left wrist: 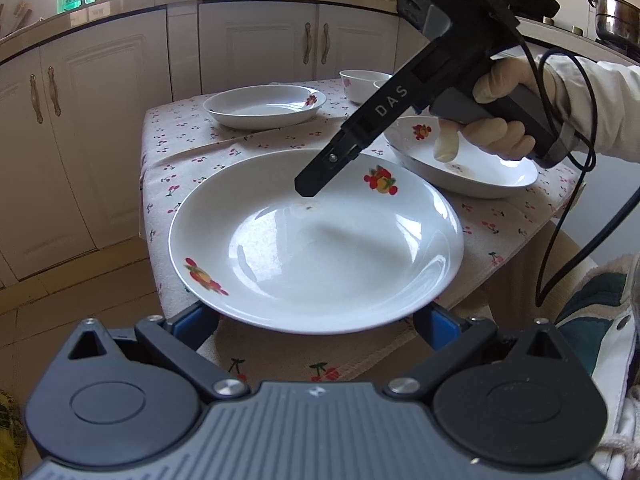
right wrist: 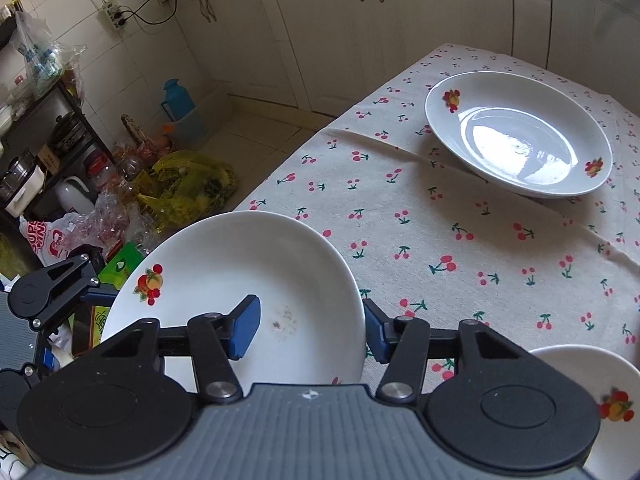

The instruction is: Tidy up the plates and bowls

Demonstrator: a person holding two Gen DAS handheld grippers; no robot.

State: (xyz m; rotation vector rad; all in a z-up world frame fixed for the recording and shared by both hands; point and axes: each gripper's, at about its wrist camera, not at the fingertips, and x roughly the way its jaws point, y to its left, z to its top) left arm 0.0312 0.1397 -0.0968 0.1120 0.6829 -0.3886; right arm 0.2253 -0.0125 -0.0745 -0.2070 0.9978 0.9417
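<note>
Progress: The sorting looks barely begun. Nothing is stacked yet: three white fruit-print plates and at least one small bowl (left wrist: 362, 84) are each on their own across the cherry-print tabletop (right wrist: 460, 248).

Near plate (left wrist: 316, 240): It overhangs the tabletop's near edge, between the two pairs of tongs. Whether it is lifted or resting on the cloth cannot be told.

Far plate (left wrist: 264, 106): It sits alone toward the far end of the tabletop, well apart from the others, untouched.

Third plate (left wrist: 460, 162): It sits on the right side, beneath the gloved hand (left wrist: 500, 120) gripping the right tool.

Bowls: One stands at the far edge behind the right tool; a second rim beside it is mostly hidden. In the right wrist view a fruit-print dish (right wrist: 600, 404) shows at the lower right corner; which piece it is cannot be told.

Left tongs (left wrist: 316, 326): They are spread wide, both blue pads showing just under the near plate's near rim. They may cradle it from below, but contact cannot be confirmed.

Right tongs (right wrist: 308, 332): They are parted wide and straddle the near plate's edge, one pad over the inner face, the other outside the rim. They are not clamped; from the left wrist view one tip hovers at the surface, contact unclear.

Left to do: By this evidence, all of it — gathering the plates into one pile and the bowls into another.
</note>
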